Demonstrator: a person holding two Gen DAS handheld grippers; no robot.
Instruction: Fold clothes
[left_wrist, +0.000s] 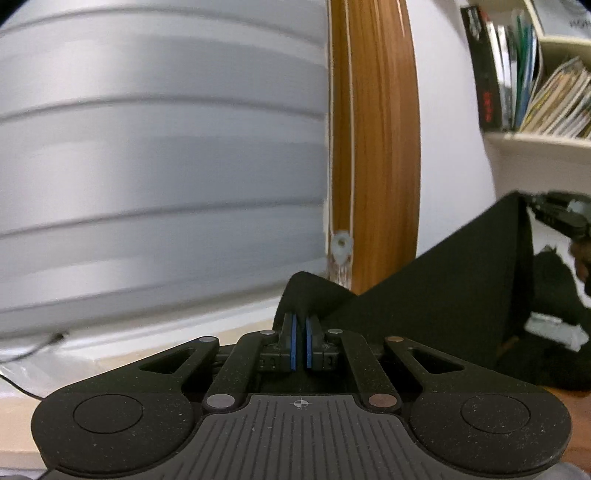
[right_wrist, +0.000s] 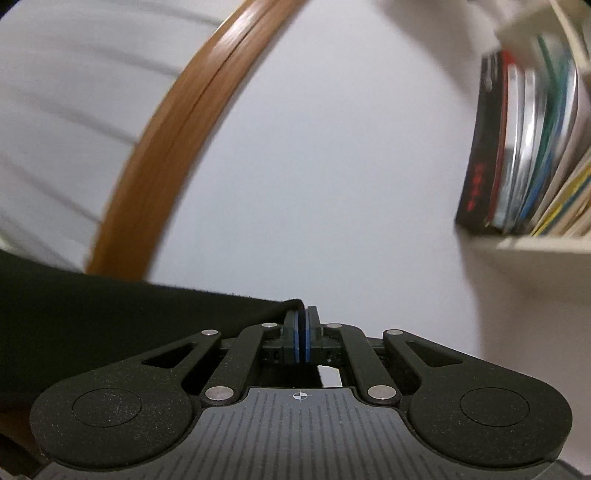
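Note:
A black garment (left_wrist: 436, 295) hangs stretched in the air between my two grippers. My left gripper (left_wrist: 300, 323) is shut on one corner of it, and the cloth bunches over the blue pads (left_wrist: 293, 343). From there the fabric runs up and right to the other corner, where my right gripper (left_wrist: 554, 212) pinches it. In the right wrist view, my right gripper (right_wrist: 302, 321) is shut on the black garment (right_wrist: 110, 314), whose top edge stretches away to the left. The garment's lower part drops out of sight below.
A wooden frame post (left_wrist: 373, 147) stands ahead, with a grey slatted surface (left_wrist: 159, 166) to its left. A white wall (right_wrist: 332, 166) lies straight in front. A white shelf with books (right_wrist: 528, 147) hangs at the upper right. A cable (left_wrist: 33, 350) trails at the lower left.

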